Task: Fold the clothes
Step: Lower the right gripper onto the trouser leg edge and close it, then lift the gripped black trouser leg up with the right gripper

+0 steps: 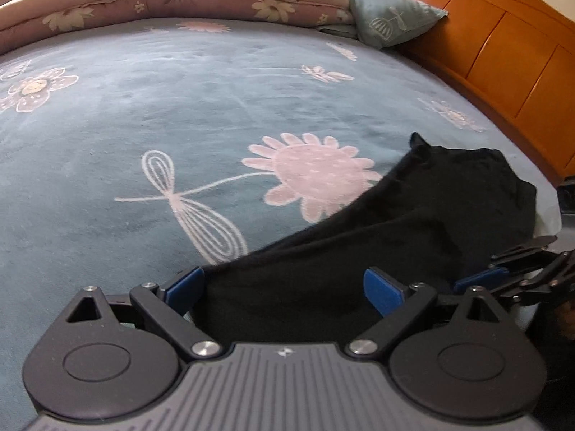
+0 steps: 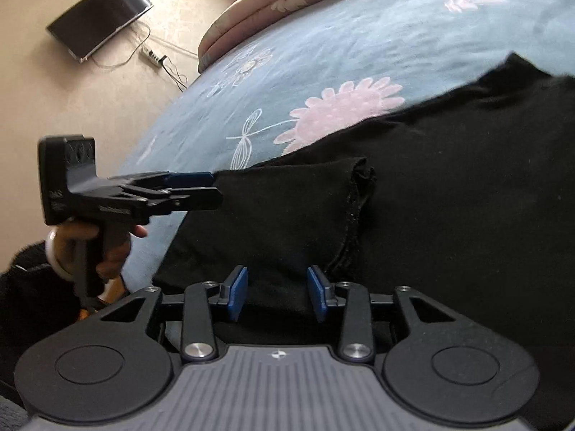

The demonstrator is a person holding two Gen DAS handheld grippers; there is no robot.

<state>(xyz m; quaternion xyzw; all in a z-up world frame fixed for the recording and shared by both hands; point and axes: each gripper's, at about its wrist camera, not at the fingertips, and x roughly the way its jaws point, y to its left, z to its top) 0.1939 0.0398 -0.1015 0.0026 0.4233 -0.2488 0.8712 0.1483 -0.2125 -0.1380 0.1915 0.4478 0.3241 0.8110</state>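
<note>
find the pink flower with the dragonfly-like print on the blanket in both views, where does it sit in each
Left wrist view: the pink flower sits just right of centre on the blue blanket, beside the black garment's upper left edge.
Right wrist view: the pink flower sits above centre, right of the middle, above the garment.
Shared landmark: the white dragonfly-like print to the flower's left in both views.
</note>
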